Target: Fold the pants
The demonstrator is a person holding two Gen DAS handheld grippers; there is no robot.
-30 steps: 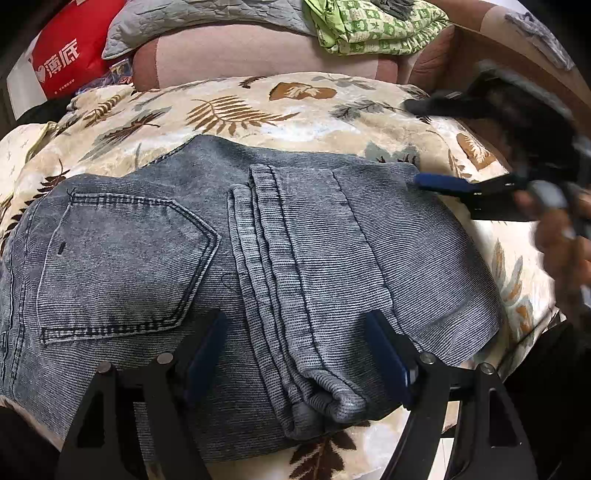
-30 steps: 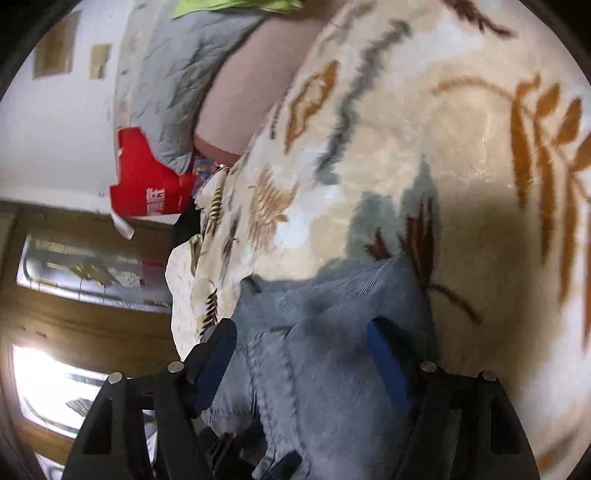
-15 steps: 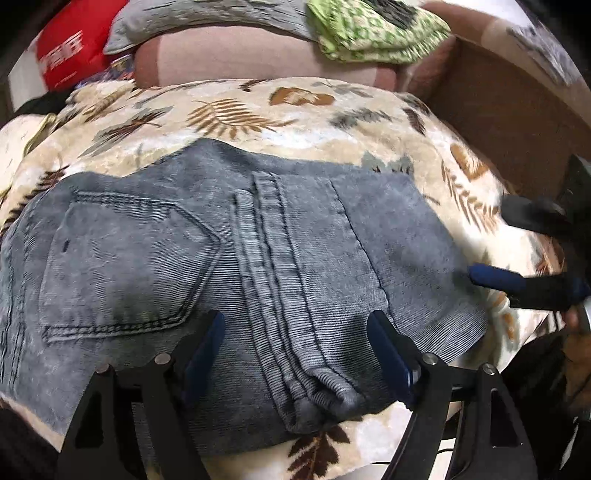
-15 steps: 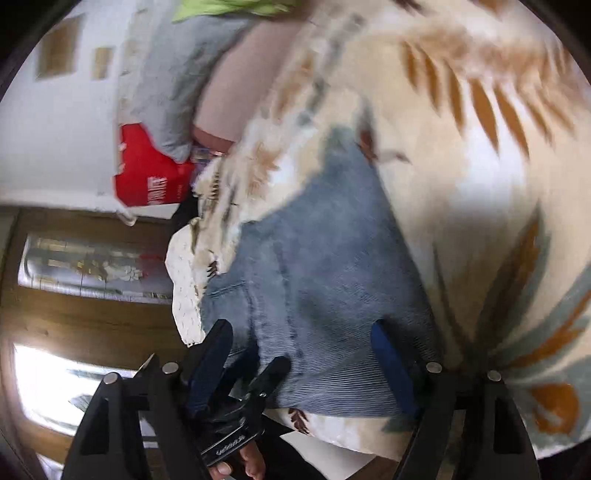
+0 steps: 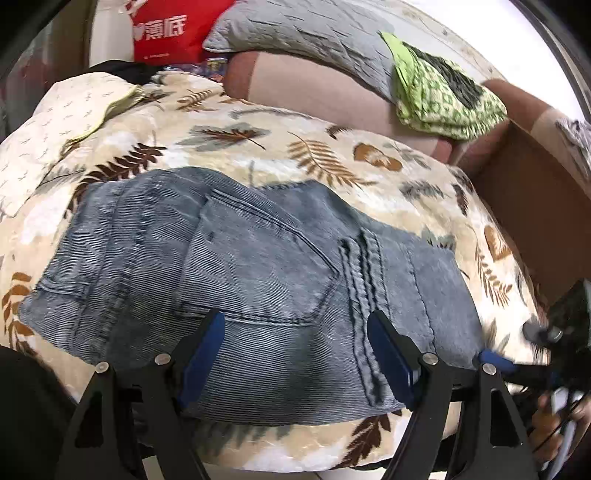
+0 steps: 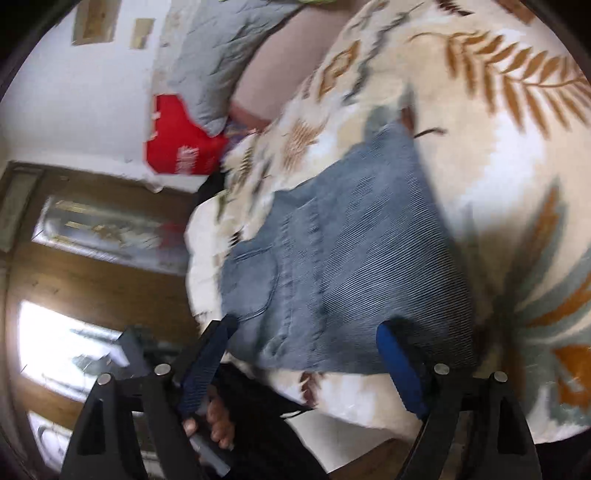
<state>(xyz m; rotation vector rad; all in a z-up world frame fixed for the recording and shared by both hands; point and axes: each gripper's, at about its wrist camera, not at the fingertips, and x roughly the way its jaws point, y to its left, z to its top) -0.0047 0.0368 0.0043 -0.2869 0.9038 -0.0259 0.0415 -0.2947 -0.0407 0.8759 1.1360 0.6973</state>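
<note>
The folded grey-blue jeans (image 5: 258, 280) lie flat on a leaf-print blanket (image 5: 295, 155), back pocket up, folded legs stacked on the right part. My left gripper (image 5: 295, 354) is open and empty, held just above the jeans' near edge. My right gripper (image 6: 306, 365) is open and empty at the jeans' (image 6: 351, 266) near right corner; it shows blurred at the right edge of the left wrist view (image 5: 517, 363). The right wrist view is tilted and blurred.
A pink-brown sofa back (image 5: 314, 85) carries a grey quilt (image 5: 303, 33) and a green patterned cloth (image 5: 443, 92). A red bag (image 5: 166, 29) stands at the back left. A brown cardboard box (image 5: 535, 192) is on the right. A wooden door (image 6: 92, 277) shows in the right wrist view.
My left gripper has pulled back and shifted left, so more of the jeans shows. My right gripper has moved from the jeans' far right corner down to the near right corner.
</note>
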